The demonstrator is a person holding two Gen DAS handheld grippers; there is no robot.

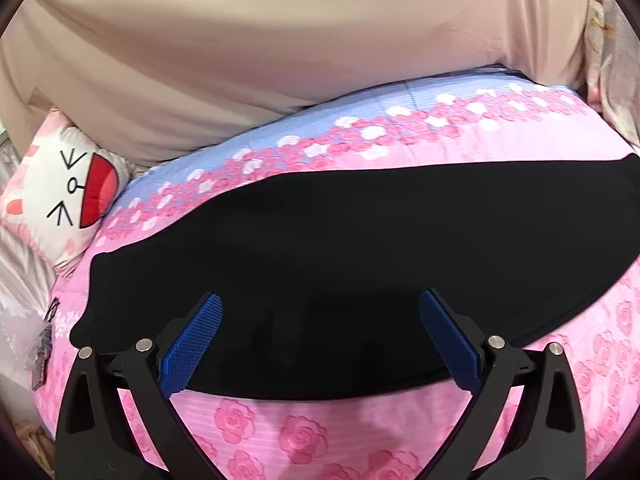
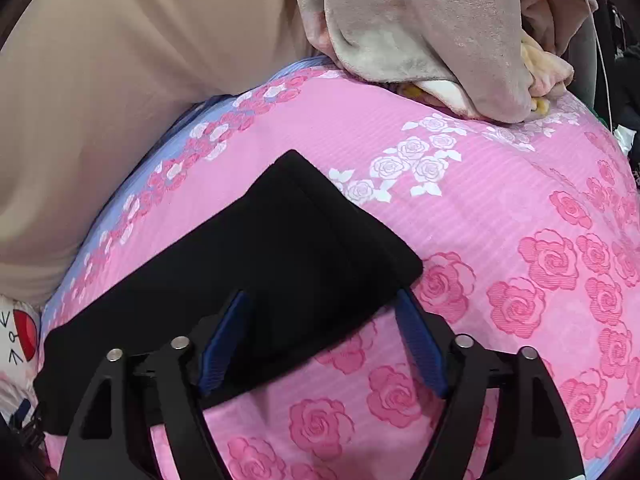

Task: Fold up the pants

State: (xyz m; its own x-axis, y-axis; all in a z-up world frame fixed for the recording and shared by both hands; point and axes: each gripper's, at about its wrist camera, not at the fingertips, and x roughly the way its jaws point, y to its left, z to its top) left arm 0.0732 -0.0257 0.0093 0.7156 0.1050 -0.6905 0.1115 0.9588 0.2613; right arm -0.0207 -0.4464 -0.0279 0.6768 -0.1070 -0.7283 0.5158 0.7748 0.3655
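Black pants (image 1: 360, 248) lie flat as a long folded strip on a pink rose-print bedsheet (image 1: 312, 432). In the left wrist view my left gripper (image 1: 320, 304) stands open over the near edge of the pants, blue pads wide apart, nothing pinched. In the right wrist view the pants (image 2: 272, 256) end in a squared corner at mid-frame. My right gripper (image 2: 322, 300) is open above that end, its blue pads spread to either side of the cloth without pressing on it.
A beige padded headboard (image 1: 240, 60) runs behind the bed. A white cartoon pillow (image 1: 68, 196) with a red mouth lies at the left. A crumpled grey-beige blanket (image 2: 432, 40) is piled at the far right of the sheet (image 2: 520, 184).
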